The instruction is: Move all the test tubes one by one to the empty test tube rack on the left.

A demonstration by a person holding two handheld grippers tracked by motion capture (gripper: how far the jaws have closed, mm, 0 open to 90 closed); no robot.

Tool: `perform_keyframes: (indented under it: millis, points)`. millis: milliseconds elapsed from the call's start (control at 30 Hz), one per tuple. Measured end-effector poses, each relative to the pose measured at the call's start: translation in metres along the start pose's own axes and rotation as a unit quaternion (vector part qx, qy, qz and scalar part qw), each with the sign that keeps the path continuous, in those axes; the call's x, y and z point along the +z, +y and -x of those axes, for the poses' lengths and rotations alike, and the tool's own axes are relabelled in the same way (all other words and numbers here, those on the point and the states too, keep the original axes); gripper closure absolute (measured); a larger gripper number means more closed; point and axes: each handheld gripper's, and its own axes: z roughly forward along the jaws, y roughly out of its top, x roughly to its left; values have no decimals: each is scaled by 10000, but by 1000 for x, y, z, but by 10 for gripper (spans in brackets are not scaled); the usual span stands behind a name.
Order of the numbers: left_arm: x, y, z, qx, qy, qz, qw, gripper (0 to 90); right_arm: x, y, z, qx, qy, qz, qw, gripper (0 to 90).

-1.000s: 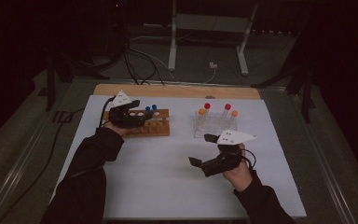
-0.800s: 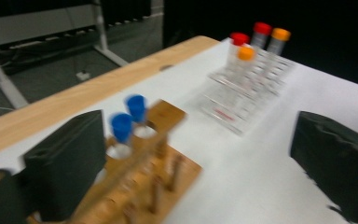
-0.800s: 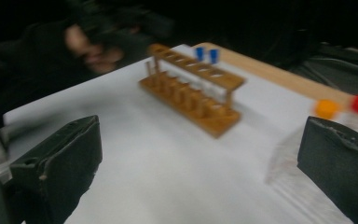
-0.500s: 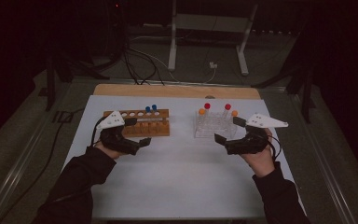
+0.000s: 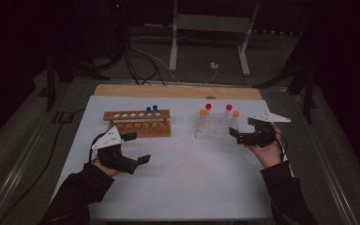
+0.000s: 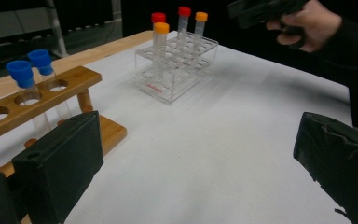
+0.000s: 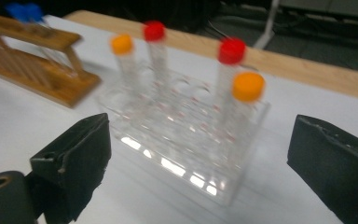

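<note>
A wooden rack (image 5: 138, 123) (image 6: 37, 100) holds two blue-capped tubes (image 5: 152, 109) (image 6: 30, 70) at its right end. To its right, a clear rack (image 5: 213, 126) (image 7: 182, 140) carries two red-capped tubes (image 7: 232, 51) and two orange-capped ones (image 7: 248, 86). My left gripper (image 5: 138, 148) (image 6: 200, 172) hovers in front of the wooden rack, open; its jaws have just been opening and nothing is between them. My right gripper (image 5: 240, 129) (image 7: 205, 163) points at the clear rack's right end, open; its jaws have just been closing a little, with nothing gripped.
Both racks stand on a white sheet (image 5: 192, 183) over a wooden tabletop (image 5: 178, 91). The sheet's near half is bare between my forearms. Behind the table are a metal stand (image 5: 206, 42) and floor cables (image 5: 140, 61). The room around is dark.
My left gripper has drawn back from the wooden rack toward the near left. My right gripper has swung from the sheet's front middle out to the right, beside the clear rack.
</note>
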Motion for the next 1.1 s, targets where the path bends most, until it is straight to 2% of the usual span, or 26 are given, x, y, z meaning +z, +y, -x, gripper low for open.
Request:
perform_keyframes:
  millis: [67,133,233,333,400,467,767,933,1100]
  points:
    - [0,-1,0,-6,-17,-2,10000,23,5,-3,5,42,-105,-54,9999,183]
    - [0,-2,0,5,4,-41,10000,23,10,-4,10,96,-159,-124,9998,202]
    - [1,-4,0,7,-16,-75,10000,23,16,-4,15,141,-172,-220,9995,284]
    - [2,-4,0,-11,-26,-63,10000,23,22,-3,17,84,-216,-305,9993,407]
    - [3,-5,1,-19,-20,-80,10000,23,25,-1,18,-100,-276,-349,9990,485]
    - [3,-6,1,3,-26,-110,9999,23,28,1,20,-91,-257,-383,9989,533]
    - [2,-5,0,6,1,-60,10000,23,44,4,24,22,-286,-573,9979,666]
    - [2,-5,0,2,16,-51,10000,23,48,6,24,-10,-343,-620,9975,693]
    - [2,-6,-1,-24,2,-50,10000,23,51,7,21,-141,-427,-634,9970,742]
